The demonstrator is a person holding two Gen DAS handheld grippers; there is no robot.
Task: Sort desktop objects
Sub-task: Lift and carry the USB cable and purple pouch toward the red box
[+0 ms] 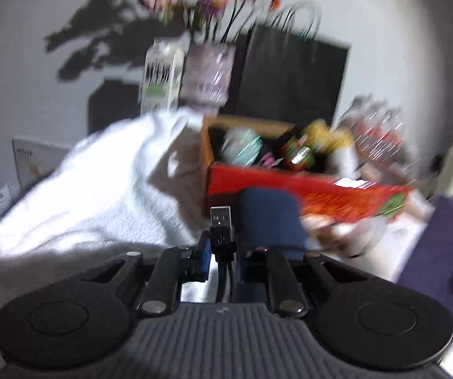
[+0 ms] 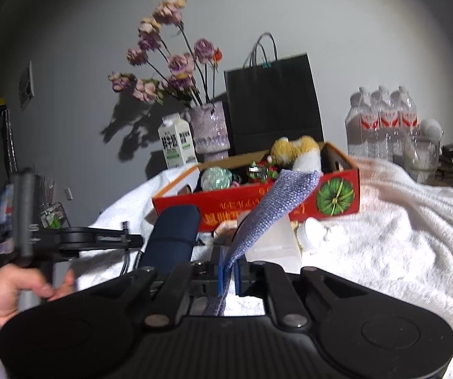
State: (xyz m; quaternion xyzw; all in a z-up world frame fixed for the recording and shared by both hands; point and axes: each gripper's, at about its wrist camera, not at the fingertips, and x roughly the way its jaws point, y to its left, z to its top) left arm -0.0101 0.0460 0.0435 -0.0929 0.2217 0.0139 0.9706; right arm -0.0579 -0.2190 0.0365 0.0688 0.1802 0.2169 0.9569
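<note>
Two grippers, both in front of the red box [image 2: 258, 202] on the white towel [image 2: 384, 252]. Box holds plush toy [image 2: 292, 151] and small items. Right gripper [image 2: 228, 271]: jaws clamped on purple woven strap [image 2: 277, 202], draped up over the box's front wall. Left gripper [image 1: 221, 252]: jaws pinched on black USB plug [image 1: 221, 227], just before the box.

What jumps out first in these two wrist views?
The red cardboard box sits mid-table on the white towel, stuffed with small items including a yellow-and-white plush toy. Up close, the right gripper is shut on a purple woven strap that runs up toward the box, while the left gripper holds a black USB plug. Behind the box, a vase of faded purple flowers stands beside a black paper bag.
</note>
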